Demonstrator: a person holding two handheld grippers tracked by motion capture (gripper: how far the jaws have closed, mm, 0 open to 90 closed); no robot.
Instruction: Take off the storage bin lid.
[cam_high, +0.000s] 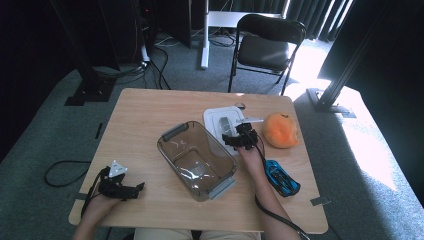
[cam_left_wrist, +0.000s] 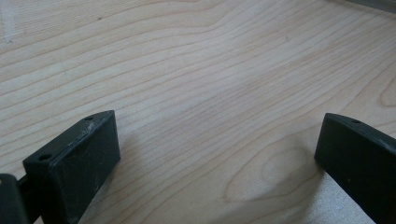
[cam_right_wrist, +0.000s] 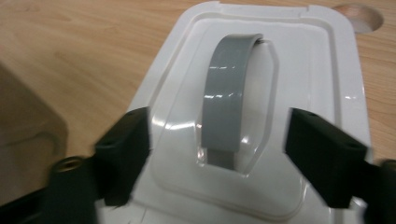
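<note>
A grey-carpeted room with dark curtains and a folding chair (cam_high: 265, 42) at 12 o'clock frames a pale wooden table (cam_high: 145, 115), its grain running in long waves. At the table's centre sits a clear, smoky plastic box (cam_high: 196, 160), rounded at the corners and fitted with grey end latches, standing open and apparently empty, likely waiting for its cover. That cover, a glossy white lid (cam_right_wrist: 322, 70) with a raised rim and an arched grey handle (cam_right_wrist: 229, 107) set in a recessed well, lies flat on the wood just beside the box at 1 o'clock. The right gripper (cam_high: 243, 134) hangs over it, jaws spread wide to either side of the handle and pressing on nothing, a stance that suits either taking the handle or letting it go. The left gripper (cam_high: 131, 189) rests at 7 o'clock, well apart from the box, jaws also wide over bare wood, seemingly parked out of the way. A soft orange plush (cam_high: 281, 130) sits at 2 o'clock of the box, and a shiny blue toy car (cam_high: 281, 178) at 4 o'clock, near the right forearm.
</note>
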